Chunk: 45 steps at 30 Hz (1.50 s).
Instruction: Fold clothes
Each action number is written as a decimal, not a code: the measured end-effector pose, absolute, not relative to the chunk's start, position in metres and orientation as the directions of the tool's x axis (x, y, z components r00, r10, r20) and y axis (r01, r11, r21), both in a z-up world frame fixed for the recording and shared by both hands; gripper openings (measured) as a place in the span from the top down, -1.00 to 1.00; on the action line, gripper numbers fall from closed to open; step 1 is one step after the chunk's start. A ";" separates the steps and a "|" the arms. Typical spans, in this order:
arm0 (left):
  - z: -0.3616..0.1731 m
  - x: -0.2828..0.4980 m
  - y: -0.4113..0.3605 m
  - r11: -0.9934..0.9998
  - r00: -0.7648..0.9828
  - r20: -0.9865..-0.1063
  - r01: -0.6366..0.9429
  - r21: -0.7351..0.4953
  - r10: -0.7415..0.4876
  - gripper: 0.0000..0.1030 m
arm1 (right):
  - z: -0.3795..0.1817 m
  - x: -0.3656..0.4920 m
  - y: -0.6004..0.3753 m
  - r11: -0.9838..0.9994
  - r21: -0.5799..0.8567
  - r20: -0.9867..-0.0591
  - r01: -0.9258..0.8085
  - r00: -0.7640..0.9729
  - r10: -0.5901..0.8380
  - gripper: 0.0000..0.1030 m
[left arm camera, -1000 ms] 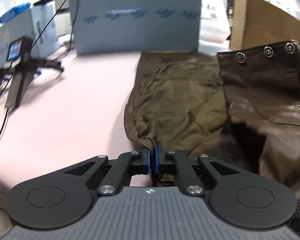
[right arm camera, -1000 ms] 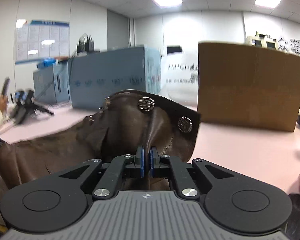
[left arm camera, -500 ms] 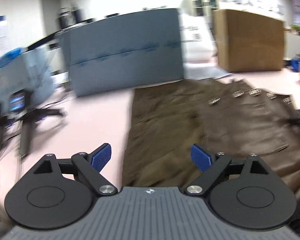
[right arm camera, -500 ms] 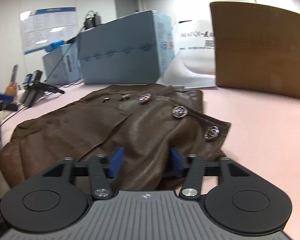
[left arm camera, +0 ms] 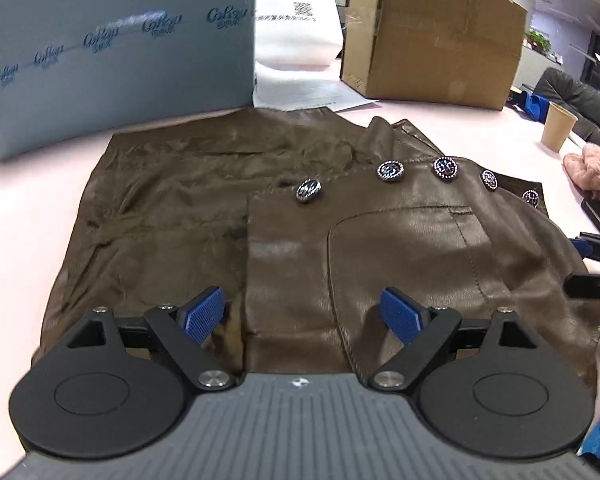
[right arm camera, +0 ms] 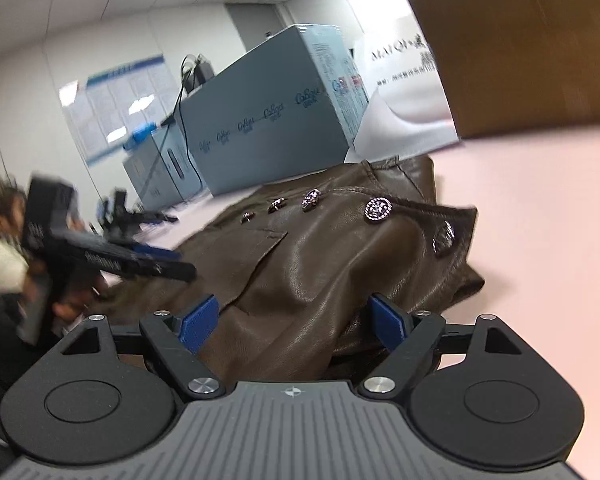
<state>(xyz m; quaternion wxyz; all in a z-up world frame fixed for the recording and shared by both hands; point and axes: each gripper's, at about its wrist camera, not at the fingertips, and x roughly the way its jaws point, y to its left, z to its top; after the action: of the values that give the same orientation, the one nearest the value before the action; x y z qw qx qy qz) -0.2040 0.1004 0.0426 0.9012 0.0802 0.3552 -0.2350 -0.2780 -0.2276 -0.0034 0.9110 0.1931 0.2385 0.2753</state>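
— Where does the brown leather jacket [left arm camera: 400,248] lie?
— Flat on the pink counter [left arm camera: 32,208], just ahead of the left hand-held gripper [left arm camera: 302,314] and the right hand-held gripper [right arm camera: 294,322], both spread wide, gripping nothing.

— The count?
— One jacket, two boxes behind (one grey-blue [left arm camera: 116,48], one cardboard [left arm camera: 432,32]), five buttons [left arm camera: 390,170].

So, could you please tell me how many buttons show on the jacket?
5, in a row along the jacket flap edge. Folds may hide more.
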 end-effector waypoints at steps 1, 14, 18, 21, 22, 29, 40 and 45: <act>0.041 -0.204 0.098 0.873 0.635 -0.680 0.487 -0.017 -0.368 -0.64 | -0.004 -0.277 -0.230 0.766 0.498 -0.324 -0.407 0.732 0.600 -0.56; 0.045 -0.174 0.130 0.903 0.622 -0.658 0.342 -0.260 -0.424 0.84 | -0.003 -0.275 -0.236 0.737 0.541 -0.307 -0.405 0.721 0.622 -0.60; 0.054 -0.183 0.134 0.905 0.665 -0.615 0.338 -0.258 -0.424 0.91 | -0.004 -0.275 -0.238 0.730 0.551 -0.302 -0.405 0.719 0.626 -0.60; 0.062 -0.189 0.134 0.907 0.688 -0.592 0.346 -0.242 -0.420 0.93 | -0.004 -0.275 -0.238 0.728 0.553 -0.299 -0.405 0.719 0.627 -0.60; 0.064 -0.190 0.134 0.907 0.691 -0.589 0.346 -0.242 -0.420 0.94 | -0.004 -0.275 -0.239 0.727 0.555 -0.298 -0.404 0.719 0.628 -0.60; 0.096 -0.212 0.153 0.929 0.780 -0.505 0.314 -0.196 -0.370 0.95 | -0.006 -0.277 -0.242 0.724 0.565 -0.282 -0.396 0.732 0.620 -0.70; 0.106 -0.220 0.190 0.967 0.816 -0.522 0.240 -0.087 -0.250 0.99 | -0.005 -0.288 -0.251 0.721 0.581 -0.214 -0.378 0.784 0.583 -0.91; 0.076 -0.203 0.165 0.942 0.706 -0.640 0.323 -0.088 -0.302 0.54 | -0.004 -0.287 -0.250 0.731 0.581 -0.229 -0.359 0.789 0.570 -0.91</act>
<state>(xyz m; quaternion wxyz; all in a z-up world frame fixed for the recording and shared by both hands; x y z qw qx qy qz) -0.2029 0.1647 0.0758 0.9235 0.0152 0.3439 -0.1693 -0.2866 -0.2496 -0.0040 0.9085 0.2634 0.1999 0.2555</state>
